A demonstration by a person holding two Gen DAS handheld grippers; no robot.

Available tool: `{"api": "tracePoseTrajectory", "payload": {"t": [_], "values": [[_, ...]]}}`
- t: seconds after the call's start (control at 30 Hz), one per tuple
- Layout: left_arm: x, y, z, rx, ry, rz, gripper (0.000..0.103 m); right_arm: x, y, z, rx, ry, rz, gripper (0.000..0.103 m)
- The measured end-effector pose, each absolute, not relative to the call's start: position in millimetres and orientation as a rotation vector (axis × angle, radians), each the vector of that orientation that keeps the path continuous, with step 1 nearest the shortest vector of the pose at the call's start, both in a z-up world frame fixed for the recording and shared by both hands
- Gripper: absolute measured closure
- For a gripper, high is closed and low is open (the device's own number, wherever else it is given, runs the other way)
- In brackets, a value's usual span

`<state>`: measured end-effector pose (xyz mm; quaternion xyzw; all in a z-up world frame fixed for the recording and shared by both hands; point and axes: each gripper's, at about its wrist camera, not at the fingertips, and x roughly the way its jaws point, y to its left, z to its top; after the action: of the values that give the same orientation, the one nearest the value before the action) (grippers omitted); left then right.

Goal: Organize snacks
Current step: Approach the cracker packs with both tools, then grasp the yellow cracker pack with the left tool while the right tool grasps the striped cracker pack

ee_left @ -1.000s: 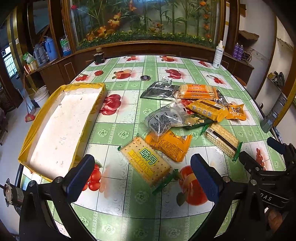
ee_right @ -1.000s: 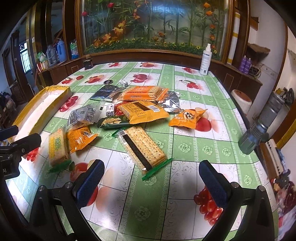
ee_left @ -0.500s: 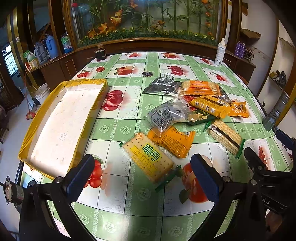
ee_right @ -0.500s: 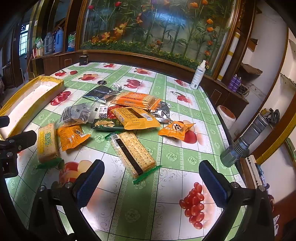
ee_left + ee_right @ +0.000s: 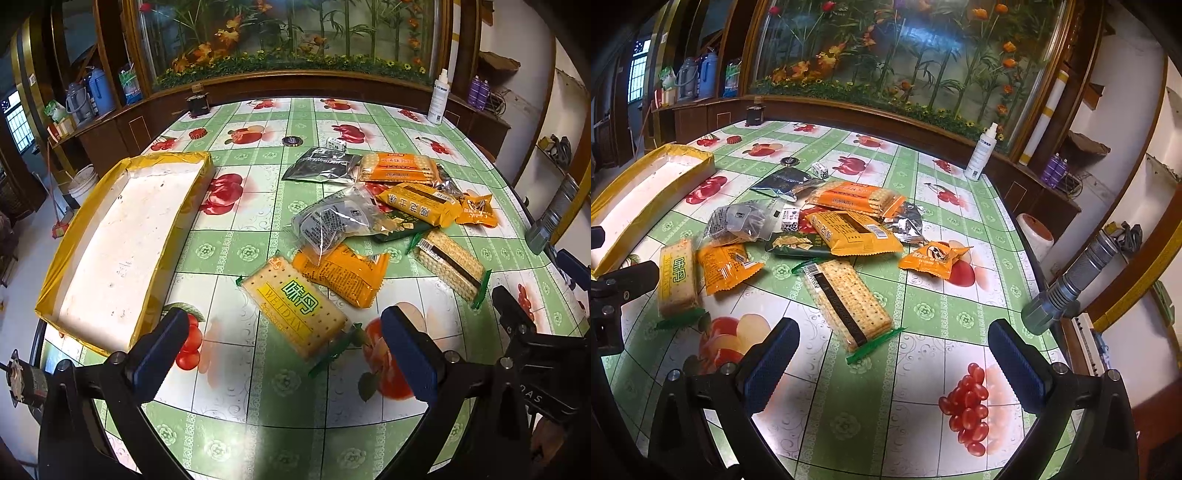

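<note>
Change: right gripper [image 5: 892,360] has swung rightward since earlier; snacks unmoved.
Jaws: both spread wide, left gripper [image 5: 284,350] too.
Left-only: whole yellow tray [image 5: 59,258].
Right-only: flashlight [image 5: 1067,280].

Snack packets [image 5: 343,273] clustered on the table [image 5: 258,206], right of the tray [image 5: 122,243].

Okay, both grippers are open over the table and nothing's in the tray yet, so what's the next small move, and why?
Probably lower the left gripper onto the yellow WEIDAN cracker pack. It lies nearest that gripper, just ahead of its open fingers, flat on the tablecloth and apart from the pile, and it is the snack closest to the yellow-rimmed tray, which holds no snacks.
</note>
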<state>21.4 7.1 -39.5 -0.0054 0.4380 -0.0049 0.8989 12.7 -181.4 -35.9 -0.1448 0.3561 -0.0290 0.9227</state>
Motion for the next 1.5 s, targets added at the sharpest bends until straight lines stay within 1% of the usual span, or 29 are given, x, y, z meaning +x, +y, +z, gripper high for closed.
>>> {"api": "tracePoseTrajectory", "payload": {"t": [0.43, 0.57, 0.73, 0.9, 1.1, 1.3, 1.33, 1.37, 1.4, 1.43, 1.5], "values": [[26, 8, -48, 0.002, 0.942, -0.009, 0.0, 13, -179, -38, -0.32, 0.728, -0.062, 0.0], [32, 14, -57, -0.034, 0.975, -0.071, 0.0, 18, -191, -41, -0.218, 0.767, 0.036, 0.0], [45, 25, -72, -0.144, 1.022, -0.168, 0.0, 31, -220, -58, -0.031, 0.833, 0.213, 0.0], [63, 12, -83, -0.076, 1.092, -0.203, 0.0, 48, -228, -68, 0.003, 0.865, 0.286, 0.0], [78, 31, -100, -0.189, 1.14, -0.076, 0.0, 67, -230, -76, 0.0, 0.898, 0.293, 0.001], [70, 38, -105, -0.058, 1.106, 0.025, 0.0, 84, -220, -87, -0.033, 0.937, 0.311, 0.008], [69, 36, -107, -0.021, 1.105, 0.022, 0.0, 87, -219, -89, -0.04, 0.941, 0.314, 0.011], [67, 32, -108, 0.017, 1.101, 0.018, 0.0, 89, -217, -91, -0.048, 0.945, 0.316, 0.015], [65, 30, -108, 0.033, 1.086, 0.007, 0.002, 92, -215, -93, -0.056, 0.952, 0.317, 0.016], [63, 30, -107, 0.038, 1.071, -0.006, 0.008, 96, -212, -96, -0.067, 0.963, 0.317, 0.016], [61, 29, -103, 0.051, 1.05, -0.028, 0.023, 98, -207, -97, -0.104, 0.955, 0.314, 0.021]]}}
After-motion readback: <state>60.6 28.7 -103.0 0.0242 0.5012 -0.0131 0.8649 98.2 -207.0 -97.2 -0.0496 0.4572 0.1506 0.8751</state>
